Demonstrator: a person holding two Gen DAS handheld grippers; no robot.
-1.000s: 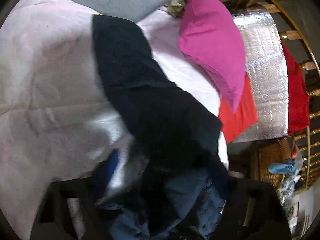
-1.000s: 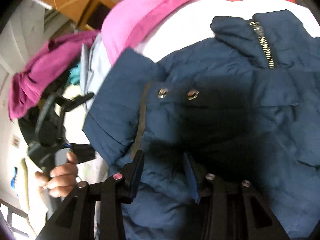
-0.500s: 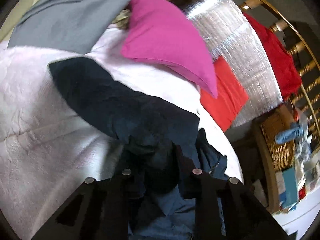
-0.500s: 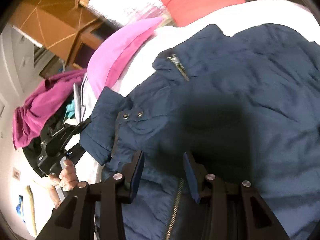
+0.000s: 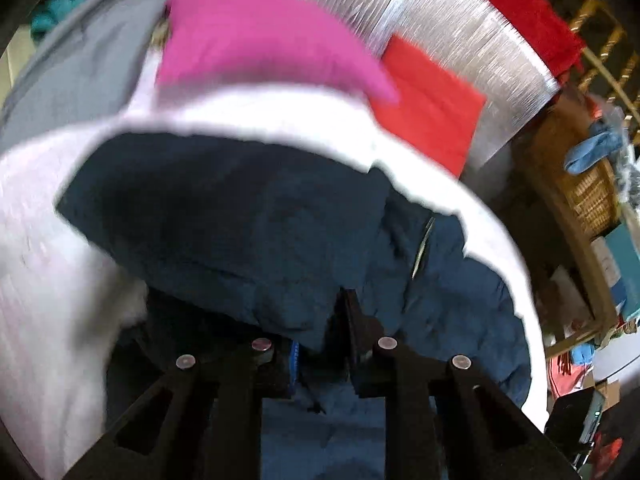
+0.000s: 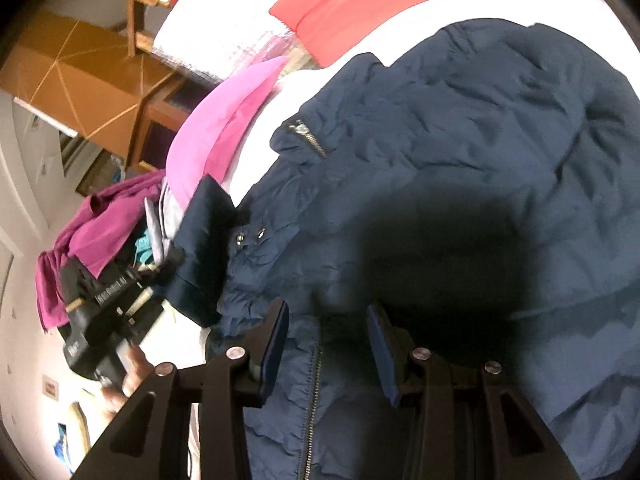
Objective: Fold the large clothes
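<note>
- The navy padded jacket (image 6: 460,184) lies spread front-up on the white bedspread (image 5: 60,280), its zip running toward six o'clock in the right wrist view.
- By these views the folding is at an early stage: one sleeve (image 5: 208,216) is lifted and carried across toward the body, while the rest of the jacket is not yet folded.
- The left gripper (image 5: 320,344) has its jaws clamped tight on the sleeve's cuff end, and the fabric drapes over them up to eleven o'clock.
- The right gripper (image 6: 328,344) hovers over the jacket's front near the zip with its jaws partly spread; nothing sits between them, and contact with the cloth cannot be told.
</note>
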